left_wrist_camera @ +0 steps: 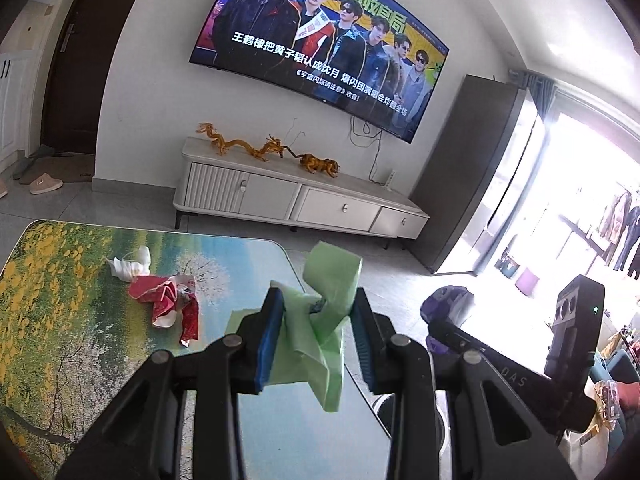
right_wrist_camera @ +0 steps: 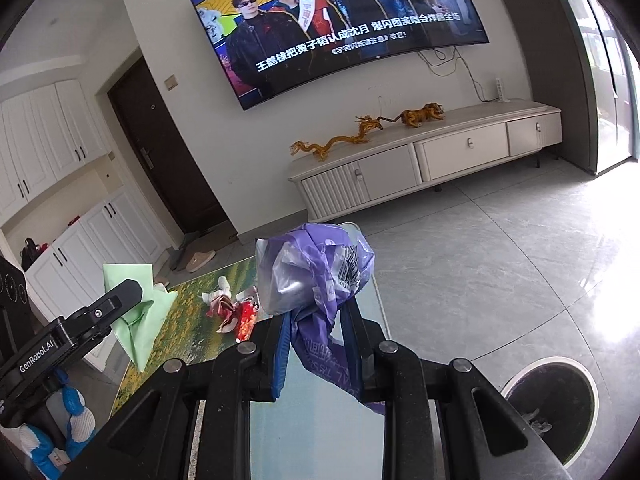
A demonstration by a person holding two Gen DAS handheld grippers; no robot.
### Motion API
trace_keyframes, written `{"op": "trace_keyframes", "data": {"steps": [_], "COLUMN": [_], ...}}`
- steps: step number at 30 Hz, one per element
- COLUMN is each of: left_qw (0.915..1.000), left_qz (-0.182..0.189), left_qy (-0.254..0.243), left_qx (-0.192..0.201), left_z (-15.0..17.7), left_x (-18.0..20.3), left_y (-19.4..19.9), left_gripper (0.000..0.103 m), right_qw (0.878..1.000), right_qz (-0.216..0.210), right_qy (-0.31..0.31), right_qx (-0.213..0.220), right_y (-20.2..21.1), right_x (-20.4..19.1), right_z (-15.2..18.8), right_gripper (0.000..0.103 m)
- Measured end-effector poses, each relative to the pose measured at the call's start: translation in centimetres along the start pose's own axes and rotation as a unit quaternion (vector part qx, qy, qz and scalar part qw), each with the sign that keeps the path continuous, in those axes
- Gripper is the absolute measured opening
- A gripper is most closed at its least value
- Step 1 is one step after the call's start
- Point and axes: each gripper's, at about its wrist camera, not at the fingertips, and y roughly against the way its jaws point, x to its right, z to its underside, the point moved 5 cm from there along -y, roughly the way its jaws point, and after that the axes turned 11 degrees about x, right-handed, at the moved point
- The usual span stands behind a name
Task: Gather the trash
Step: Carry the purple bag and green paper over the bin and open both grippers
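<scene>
My left gripper [left_wrist_camera: 318, 308] is shut on a crumpled green paper [left_wrist_camera: 320, 344], held above the near end of the picture-printed table [left_wrist_camera: 60, 312]. In the right wrist view the same green paper [right_wrist_camera: 140, 320] hangs from the left gripper at the left. My right gripper [right_wrist_camera: 318, 316] is shut on a crumpled purple plastic bag [right_wrist_camera: 316, 268], lifted over the table's right edge. That purple bag [left_wrist_camera: 446, 304] also shows at the right of the left wrist view. A red wrapper [left_wrist_camera: 168, 304] and a white tissue [left_wrist_camera: 130, 266] lie on the table.
A round black bin [right_wrist_camera: 556, 396] with a white rim stands on the tiled floor at the lower right. A white TV cabinet [left_wrist_camera: 300, 200] with golden figurines runs along the wall under a big screen. Slippers [left_wrist_camera: 46, 184] lie by the dark door.
</scene>
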Motion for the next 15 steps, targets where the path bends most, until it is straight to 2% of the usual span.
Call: {"op": "trace_keyframes", "data": {"steps": [8,15], "left_qw": [0.998,0.991], "left_qz": [0.04,0.079], "left_qy": [-0.035,-0.071], "left_qx": [-0.036,-0.081], "left_z": [1.5,4.5], "left_x": [5.7,11.9], "left_y": [-3.5,-7.5], "left_gripper": [0.032,0.032], "right_qw": [0.997,0.988], "right_qz": [0.064,0.124], "right_qy": [-0.043,-0.089], "right_qx": [0.019,0.015], "right_y": [2.3,4.2], "right_x": [7.5,14.9], "right_z": [-0.6,0.6], "right_gripper": [0.023,0.023]}}
